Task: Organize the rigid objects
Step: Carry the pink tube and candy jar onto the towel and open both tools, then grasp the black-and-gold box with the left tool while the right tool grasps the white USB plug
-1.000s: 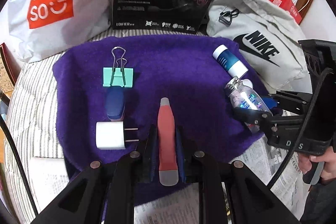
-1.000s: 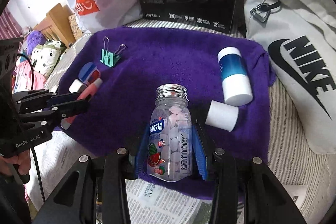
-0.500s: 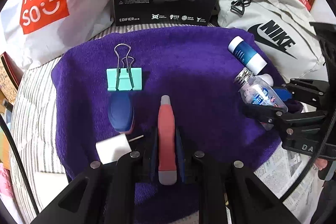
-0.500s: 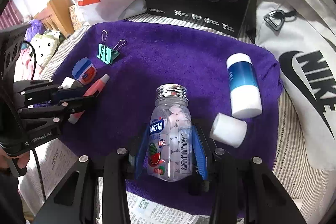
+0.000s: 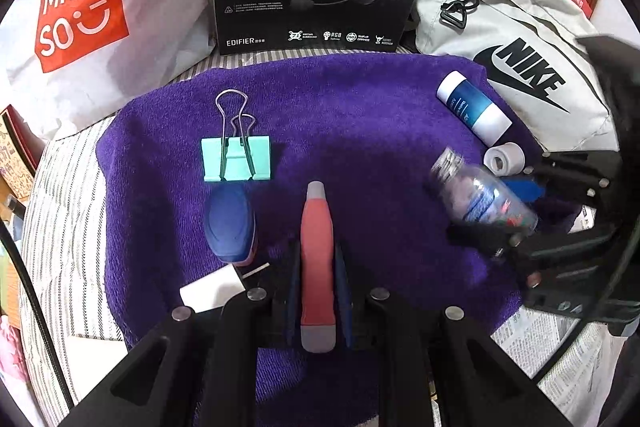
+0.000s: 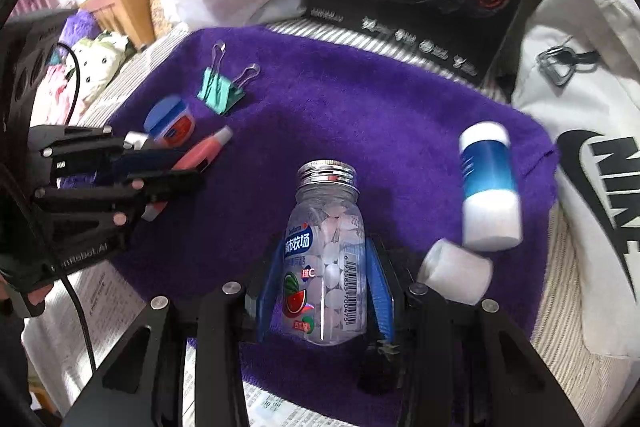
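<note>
Left gripper (image 5: 317,259) clamped narrow on a coral-red pen-shaped tool (image 5: 317,267), grey tip forward, over the near middle of a purple towel (image 5: 360,115). Right gripper (image 6: 326,283) closed on a clear candy bottle (image 6: 326,259) with metal screw cap, held low over the towel's near right part. Lying on the towel: mint binder clip (image 5: 236,157), blue-lidded jar (image 5: 230,223) just below it, white charger plug (image 5: 212,291) at the near left, blue-and-white tube (image 5: 474,107) far right, small white cap (image 5: 504,159) beside it.
</note>
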{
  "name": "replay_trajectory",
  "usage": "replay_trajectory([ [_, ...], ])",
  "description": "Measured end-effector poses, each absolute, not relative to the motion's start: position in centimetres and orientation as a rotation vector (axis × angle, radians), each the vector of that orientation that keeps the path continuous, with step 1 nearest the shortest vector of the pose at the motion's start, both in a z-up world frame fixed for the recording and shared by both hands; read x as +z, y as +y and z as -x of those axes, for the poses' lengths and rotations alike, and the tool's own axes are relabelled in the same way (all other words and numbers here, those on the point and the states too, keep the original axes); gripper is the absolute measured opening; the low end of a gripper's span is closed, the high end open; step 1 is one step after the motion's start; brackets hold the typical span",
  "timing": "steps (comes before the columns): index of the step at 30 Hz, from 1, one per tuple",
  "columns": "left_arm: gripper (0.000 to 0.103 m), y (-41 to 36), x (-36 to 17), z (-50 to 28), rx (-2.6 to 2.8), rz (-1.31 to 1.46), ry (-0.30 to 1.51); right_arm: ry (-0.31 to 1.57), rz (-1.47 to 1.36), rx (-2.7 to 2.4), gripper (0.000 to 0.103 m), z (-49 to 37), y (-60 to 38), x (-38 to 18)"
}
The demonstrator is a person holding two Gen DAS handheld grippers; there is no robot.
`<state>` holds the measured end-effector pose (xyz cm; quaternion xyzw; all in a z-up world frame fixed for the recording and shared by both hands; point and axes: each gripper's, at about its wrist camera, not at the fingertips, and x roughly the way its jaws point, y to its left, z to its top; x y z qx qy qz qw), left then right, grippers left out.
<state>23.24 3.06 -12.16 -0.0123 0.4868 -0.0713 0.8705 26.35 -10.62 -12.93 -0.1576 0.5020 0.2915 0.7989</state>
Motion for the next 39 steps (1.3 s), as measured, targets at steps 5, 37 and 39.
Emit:
replay_trajectory([
  [5, 0.017, 3.3, -12.3, -22.8, -0.157, 0.045, 1.011, 1.054, 0.330, 0.628, 0.041, -25.9, -11.0, -12.8],
  [37, 0.060, -1.1, -8.5, -12.7, -0.175, 0.053, 0.979, 1.039, 0.150, 0.556, 0.055, -18.0, -18.9, -8.7],
  [39, 0.060, -1.7, -8.8, -12.0, -0.171, 0.051, 0.996, 1.038, 0.126, 0.548, 0.055, -16.9, -19.7, -8.8],
])
